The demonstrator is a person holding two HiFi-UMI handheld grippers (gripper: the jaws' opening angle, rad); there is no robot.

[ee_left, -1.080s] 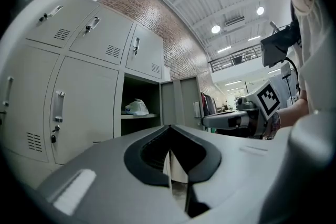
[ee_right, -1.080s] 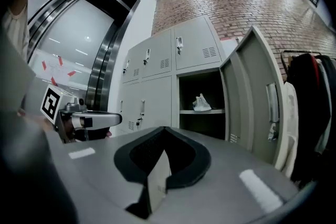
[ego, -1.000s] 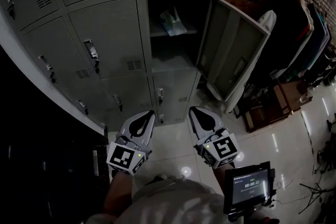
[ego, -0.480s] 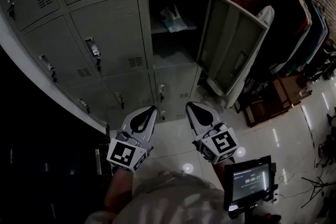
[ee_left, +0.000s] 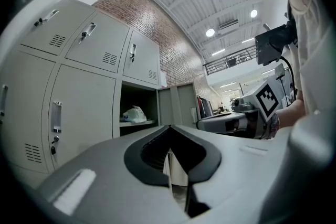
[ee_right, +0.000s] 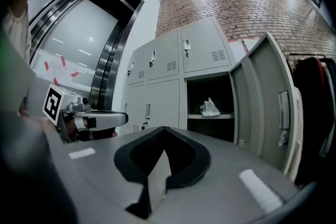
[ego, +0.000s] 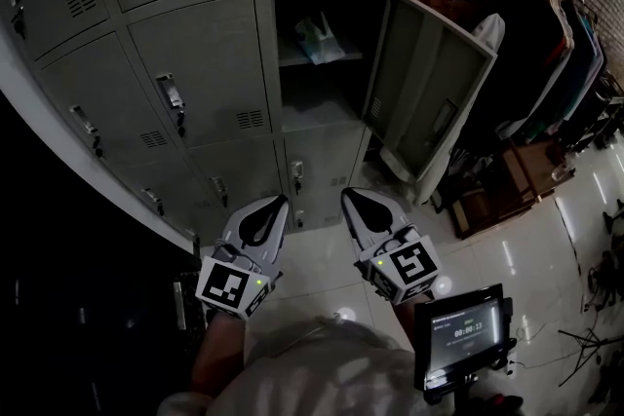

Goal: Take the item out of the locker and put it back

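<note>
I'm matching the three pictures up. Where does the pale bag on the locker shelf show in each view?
Head view: pale bag, top centre.
Left gripper view: bag left of centre.
Right gripper view: bag right of centre.
Shared landmark: the open locker door, right of it in every view.

Open locker compartment (ego: 317, 102) at 12 o'clock in head view. A metal shelf (ego: 291, 65) crosses its upper part. One crumpled whitish plastic bag (ego: 316, 38) lies on the shelf near its middle. Below the shelf, too dark to tell. Glossy tiled floor (ego: 531, 253) at 4 o'clock carries the locker bank, plus brownish clutter (ego: 492, 200) near the open door, too dim to name.
</note>
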